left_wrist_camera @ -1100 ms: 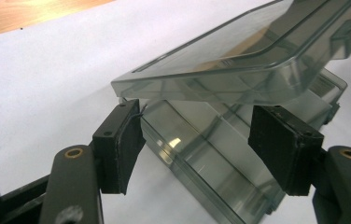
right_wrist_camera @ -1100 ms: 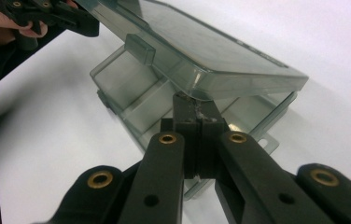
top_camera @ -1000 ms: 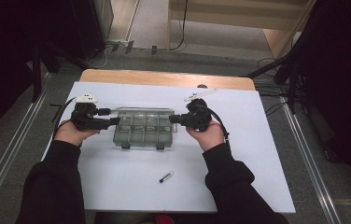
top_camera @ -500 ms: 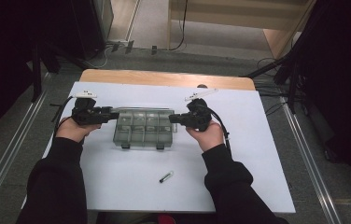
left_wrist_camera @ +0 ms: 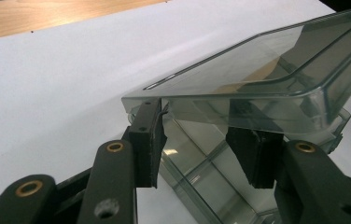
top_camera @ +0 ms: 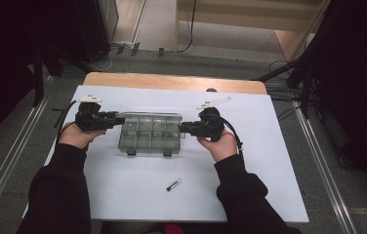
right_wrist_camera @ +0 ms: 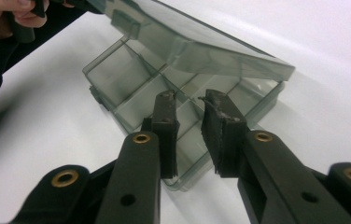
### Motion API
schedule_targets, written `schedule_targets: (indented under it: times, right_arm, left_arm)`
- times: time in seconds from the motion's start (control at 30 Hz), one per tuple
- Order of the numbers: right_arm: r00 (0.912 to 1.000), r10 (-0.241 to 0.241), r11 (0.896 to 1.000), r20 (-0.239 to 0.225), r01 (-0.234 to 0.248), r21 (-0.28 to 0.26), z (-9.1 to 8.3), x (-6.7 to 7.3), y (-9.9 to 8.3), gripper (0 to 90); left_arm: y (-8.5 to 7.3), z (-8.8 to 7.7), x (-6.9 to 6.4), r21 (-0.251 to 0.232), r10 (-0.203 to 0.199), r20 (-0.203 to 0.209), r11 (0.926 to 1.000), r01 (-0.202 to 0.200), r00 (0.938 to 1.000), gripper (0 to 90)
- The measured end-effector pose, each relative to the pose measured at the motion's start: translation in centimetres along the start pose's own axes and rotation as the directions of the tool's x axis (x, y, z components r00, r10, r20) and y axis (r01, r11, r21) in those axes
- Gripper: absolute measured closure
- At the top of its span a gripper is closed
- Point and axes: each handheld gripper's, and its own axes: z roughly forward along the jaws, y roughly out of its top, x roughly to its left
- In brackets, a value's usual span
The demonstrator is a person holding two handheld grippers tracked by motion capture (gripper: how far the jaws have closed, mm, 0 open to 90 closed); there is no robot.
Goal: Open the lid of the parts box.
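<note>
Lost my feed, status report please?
Left gripper at raised lid edge, jaws closing. Right gripper opening, holding nothing. Box half open.

The box (right_wrist_camera: 173,93) is clear, glossy smoky plastic; the desk (top_camera: 250,195) wears matt white over bare wood.

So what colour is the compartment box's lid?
The lid is clear, smoky grey-green plastic; it shows best in the right gripper view.

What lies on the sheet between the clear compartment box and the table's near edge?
In the high view, one small dark pen-like stick lies on the white sheet, apart from the clear box; the rest is bare.
</note>
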Motion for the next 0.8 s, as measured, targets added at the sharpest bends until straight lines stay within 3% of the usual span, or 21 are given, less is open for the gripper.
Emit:
schedule_targets:
  times: [0.2, 0.4, 0.8]
  right_arm:
    - [0.9998, 0.0, 1.0, 0.02, 0.001, -0.028, 0.0, -0.5, -0.1, 64.9]
    - [0.997, -0.057, 0.996, 0.052, 0.06, -0.066, 0.6, -0.8, 0.1, 50.5]
    - [0.9954, -0.069, 0.995, 0.066, 0.073, -0.064, 1.8, -0.9, 0.9, 53.8]
  left_arm:
    - [0.1, -0.1, -0.1, -0.011, -0.007, 0.014, 0.9999, 0.007, 0.9999, 55.2]
    - [0.1, 0.0, -0.1, -0.008, 0.0, 0.001, 1.0, 0.0, 1.0, 55.1]
    - [0.1, 0.4, -0.1, -0.012, 0.007, -0.013, 0.9999, -0.007, 0.9999, 55.1]
